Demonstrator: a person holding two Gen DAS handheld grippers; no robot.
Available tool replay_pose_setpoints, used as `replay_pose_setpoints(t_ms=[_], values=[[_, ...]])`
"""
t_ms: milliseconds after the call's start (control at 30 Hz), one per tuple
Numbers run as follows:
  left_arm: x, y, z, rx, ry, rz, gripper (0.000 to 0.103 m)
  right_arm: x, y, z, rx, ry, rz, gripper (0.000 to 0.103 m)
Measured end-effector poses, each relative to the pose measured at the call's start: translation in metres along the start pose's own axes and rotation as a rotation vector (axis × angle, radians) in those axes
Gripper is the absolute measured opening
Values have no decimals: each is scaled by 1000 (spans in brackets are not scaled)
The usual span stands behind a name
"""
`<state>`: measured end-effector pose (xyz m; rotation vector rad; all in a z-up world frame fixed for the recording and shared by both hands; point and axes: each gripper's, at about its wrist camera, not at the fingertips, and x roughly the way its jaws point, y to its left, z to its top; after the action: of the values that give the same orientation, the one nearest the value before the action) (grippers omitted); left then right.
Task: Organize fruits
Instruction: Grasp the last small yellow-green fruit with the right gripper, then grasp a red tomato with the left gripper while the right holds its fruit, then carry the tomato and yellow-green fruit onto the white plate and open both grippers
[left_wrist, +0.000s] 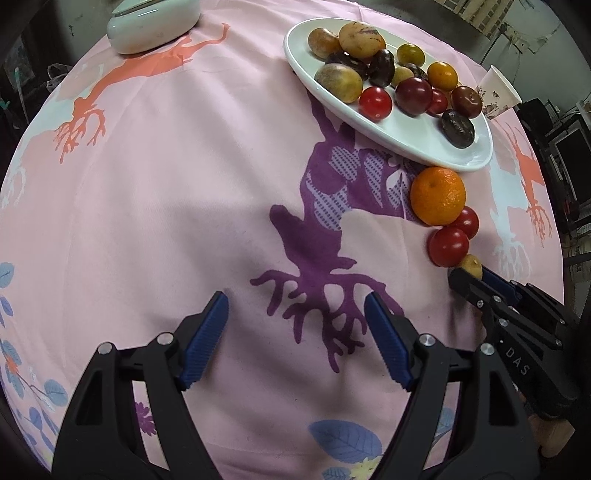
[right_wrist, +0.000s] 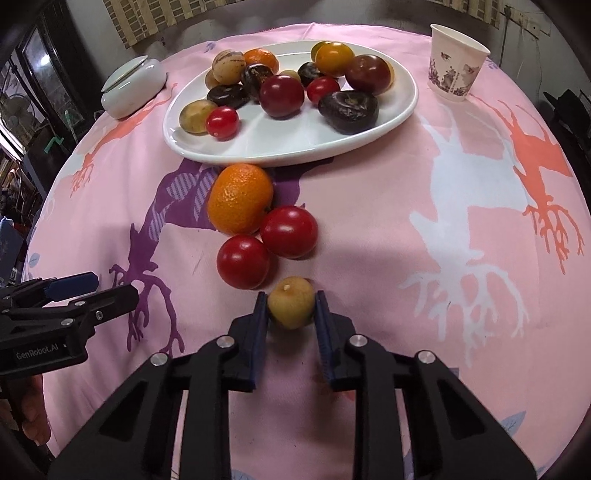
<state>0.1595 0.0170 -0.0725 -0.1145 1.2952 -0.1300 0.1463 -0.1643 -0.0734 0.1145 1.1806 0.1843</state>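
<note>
A white oval plate (right_wrist: 369, 129) (left_wrist: 413, 144) holds several fruits: red, dark purple, yellow and tan ones. On the cloth in front of it lie an orange (right_wrist: 240, 199) (left_wrist: 437, 195) and two red tomatoes (right_wrist: 289, 231) (right_wrist: 243, 261). My right gripper (right_wrist: 291, 308) is shut on a small yellow fruit (right_wrist: 291, 306) (left_wrist: 471, 265) resting on the cloth just before the tomatoes. My left gripper (left_wrist: 295, 328) is open and empty above bare cloth, left of the loose fruits; it shows at the left edge of the right wrist view (right_wrist: 107, 291).
A pink tablecloth (right_wrist: 369, 229) with deer prints covers the round table. A paper cup (right_wrist: 456, 61) (left_wrist: 496, 92) stands right of the plate. A white lidded dish (right_wrist: 131, 86) (left_wrist: 151, 29) stands at the far left.
</note>
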Motion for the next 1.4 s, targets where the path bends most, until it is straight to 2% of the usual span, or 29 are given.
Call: replay_pose_setpoints(t_ms=[167,433,733,833,900,967,1167,1200,1233,1400], values=[[-6,-15,0,29,-12,-13,78,-10,-10,-6,42,8,61,25],[-3,-60,-7,127,-5,-22,78,-30,-45,-27,97,-4,45,25],[4,-113,8,224,-38,-17,75,-39,-74,-38,168,-14,57,25],[11,-122,15,233,-26,-23,70,-42,-77,-38,176,-26,65,25],[18,-126,18,235,-15,-16,62,-43,-78,-38,181,-29,71,25],[26,-126,21,234,12,-24,41,-43,-78,-37,182,-31,74,25],[31,-125,31,222,16,-35,38,-40,-75,-36,177,-20,80,25],[31,-125,31,224,16,-40,37,-40,-75,-36,175,-18,81,25],[31,-125,30,230,18,-54,30,-40,-74,-36,173,-16,82,25],[21,-116,20,222,28,-58,30,-42,-69,-32,161,-20,83,25]])
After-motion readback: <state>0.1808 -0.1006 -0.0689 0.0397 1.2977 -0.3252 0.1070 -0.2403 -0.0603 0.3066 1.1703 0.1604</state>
